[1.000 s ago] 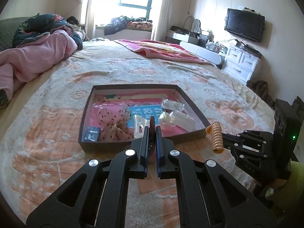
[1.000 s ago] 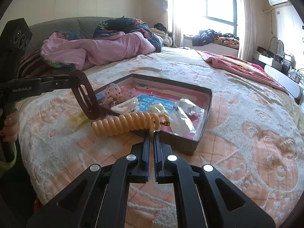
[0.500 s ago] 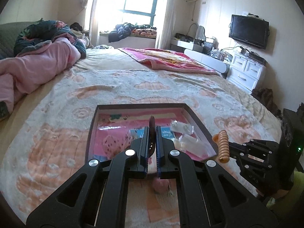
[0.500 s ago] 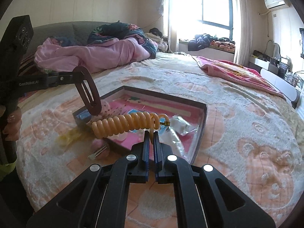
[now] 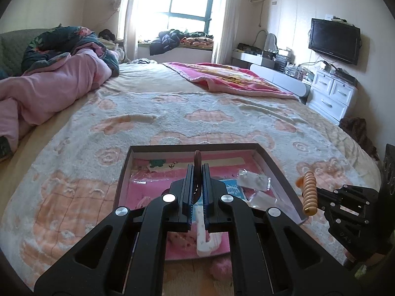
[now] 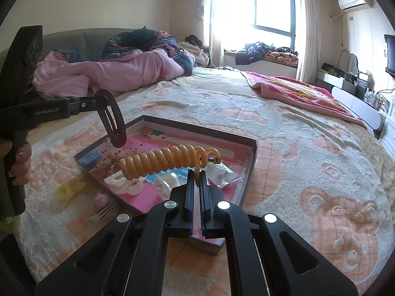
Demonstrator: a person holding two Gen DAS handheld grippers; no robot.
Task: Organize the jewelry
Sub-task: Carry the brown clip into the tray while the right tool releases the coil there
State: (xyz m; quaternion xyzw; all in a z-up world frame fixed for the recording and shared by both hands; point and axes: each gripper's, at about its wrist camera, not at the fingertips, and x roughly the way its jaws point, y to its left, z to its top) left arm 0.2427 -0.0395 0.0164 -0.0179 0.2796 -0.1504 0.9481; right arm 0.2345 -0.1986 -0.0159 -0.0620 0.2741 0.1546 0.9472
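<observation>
A dark shallow box (image 5: pixel 276 167) with a pink lining lies on the bed; it also shows in the right wrist view (image 6: pixel 251 162). My left gripper (image 5: pixel 197 170) is shut on a brown snap hair clip (image 5: pixel 197 159), held above the box; the clip also shows in the right wrist view (image 6: pixel 112 120). My right gripper (image 6: pixel 196 175) is shut on an orange spiral hair tie (image 6: pixel 163 161), held over the box's near right side; the tie also shows in the left wrist view (image 5: pixel 309 193). Clear plastic packets (image 5: pixel 254 180) and a white clip (image 5: pixel 206 236) lie inside the box.
A yellow clip (image 6: pixel 70 187), a pink ball (image 6: pixel 102 199) and a small metal pin (image 6: pixel 101 213) lie on the blanket beside the box. Pink bedding (image 5: pixel 44 86) is heaped at the left. A pink blanket (image 5: pixel 229 79) lies at the far side.
Both grippers have moved forward and up over the box with their items still held. The box now sits closer under them.
</observation>
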